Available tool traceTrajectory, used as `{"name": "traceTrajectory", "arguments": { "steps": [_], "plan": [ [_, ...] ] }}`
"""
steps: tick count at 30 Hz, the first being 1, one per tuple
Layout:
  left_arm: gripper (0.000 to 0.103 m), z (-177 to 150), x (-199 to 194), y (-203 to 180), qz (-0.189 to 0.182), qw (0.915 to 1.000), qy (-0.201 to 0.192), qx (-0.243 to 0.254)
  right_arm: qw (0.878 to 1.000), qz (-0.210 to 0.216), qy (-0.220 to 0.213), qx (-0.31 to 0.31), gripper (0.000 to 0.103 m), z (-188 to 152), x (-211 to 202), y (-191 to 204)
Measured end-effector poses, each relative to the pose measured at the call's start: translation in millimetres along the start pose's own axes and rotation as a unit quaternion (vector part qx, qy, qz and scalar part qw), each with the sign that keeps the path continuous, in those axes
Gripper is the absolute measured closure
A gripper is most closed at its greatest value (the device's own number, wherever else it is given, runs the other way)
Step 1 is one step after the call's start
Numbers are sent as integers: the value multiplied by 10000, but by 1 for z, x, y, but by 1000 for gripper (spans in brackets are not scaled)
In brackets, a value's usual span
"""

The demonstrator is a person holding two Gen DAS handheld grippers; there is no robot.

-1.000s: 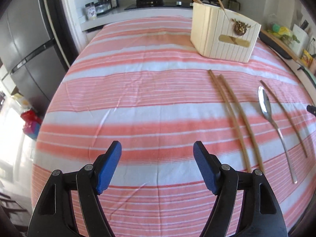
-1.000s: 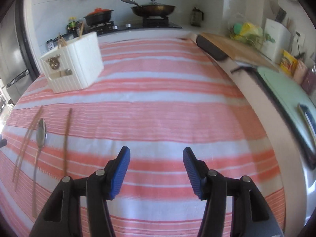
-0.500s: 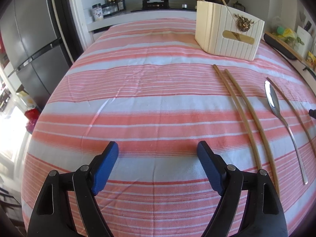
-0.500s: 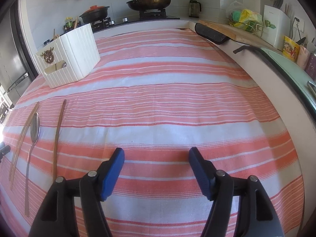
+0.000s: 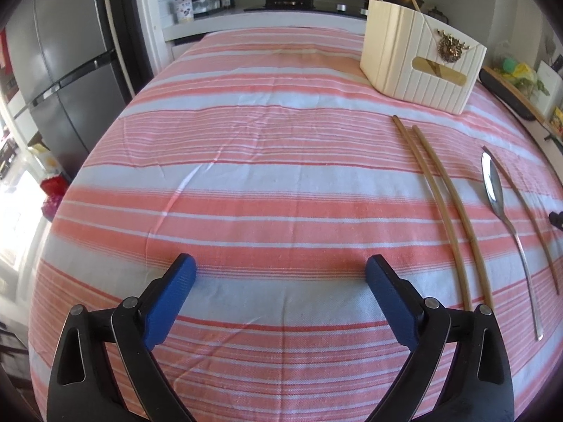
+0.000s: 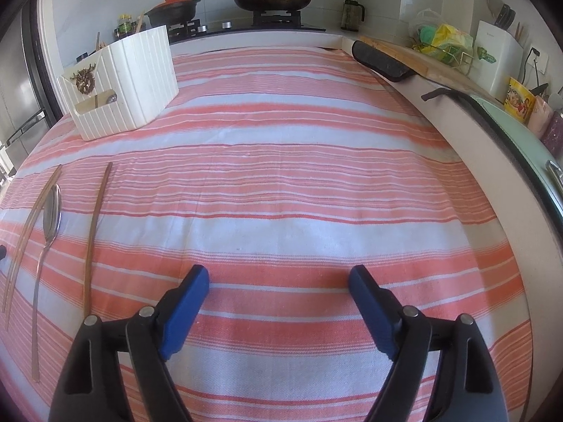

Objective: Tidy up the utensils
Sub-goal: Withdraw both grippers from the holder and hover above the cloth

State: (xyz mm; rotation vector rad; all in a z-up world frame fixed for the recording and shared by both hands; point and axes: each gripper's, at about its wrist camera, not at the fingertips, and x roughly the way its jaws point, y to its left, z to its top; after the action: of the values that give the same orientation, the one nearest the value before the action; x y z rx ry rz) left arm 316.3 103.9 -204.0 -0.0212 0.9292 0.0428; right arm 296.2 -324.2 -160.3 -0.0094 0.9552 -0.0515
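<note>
The spoon (image 5: 494, 190) lies right of the left gripper (image 5: 279, 274), left of the right gripper (image 6: 278, 283). Its bowl points toward the holder (image 5: 420, 61). Both grippers' jaws have just been opening, empty.

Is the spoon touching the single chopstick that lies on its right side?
Apart. In the right wrist view a strip of striped cloth shows between the spoon and the single chopstick along their whole length.
</note>
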Motion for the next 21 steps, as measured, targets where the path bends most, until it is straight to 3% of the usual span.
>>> {"name": "traceTrajectory", "arguments": {
  "steps": [21],
  "plan": [
    [2,0,2,0,14,10000,33,-54,10000,-1,-3,-3,19,0,0,1]
  ]
}}
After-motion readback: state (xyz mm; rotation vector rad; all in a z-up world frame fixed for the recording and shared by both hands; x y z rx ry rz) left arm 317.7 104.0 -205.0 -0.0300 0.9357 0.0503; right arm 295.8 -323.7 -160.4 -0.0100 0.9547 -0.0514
